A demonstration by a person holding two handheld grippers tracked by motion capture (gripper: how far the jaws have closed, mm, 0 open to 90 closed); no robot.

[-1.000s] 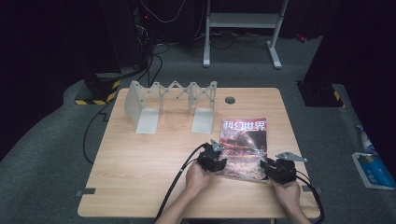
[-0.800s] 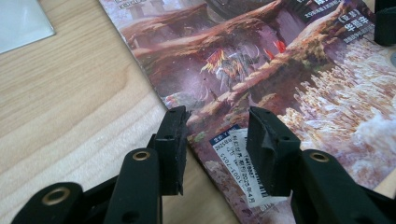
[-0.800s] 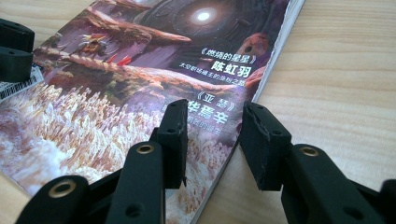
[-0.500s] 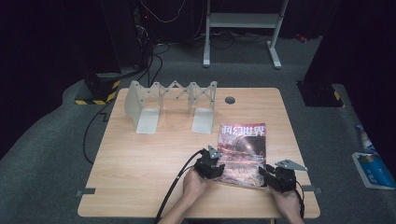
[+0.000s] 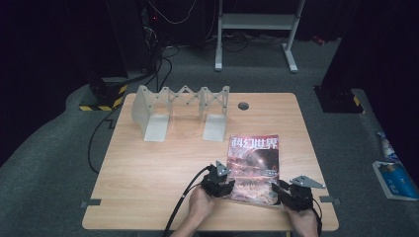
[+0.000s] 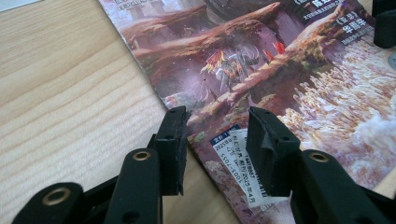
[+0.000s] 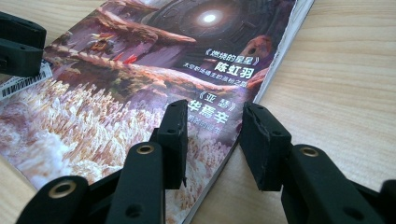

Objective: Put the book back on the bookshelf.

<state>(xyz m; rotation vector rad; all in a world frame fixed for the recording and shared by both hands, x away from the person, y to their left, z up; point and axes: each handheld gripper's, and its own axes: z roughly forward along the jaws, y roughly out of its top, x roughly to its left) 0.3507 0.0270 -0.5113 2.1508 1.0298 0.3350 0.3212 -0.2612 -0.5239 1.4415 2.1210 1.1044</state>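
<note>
Between your left gripper (image 6: pixel 217 140) fingers sits the magazine (image 5: pixel 254 168)'s near left corner, jaws partly open, gripping nothing; your right gripper (image 7: pixel 212 142) straddles the near right edge the same way. With the magazine lying flat on the table (image 5: pixel 148 173) near its front edge, slide one finger under each edge before closing, and keep both hands level.

Bare wood lies open left of the glossy red-brown magazine (image 5: pixel 253 168). At the far left, the grey folding metal rack (image 5: pixel 180 111) blocks passage, with a gap between its two feet.
</note>
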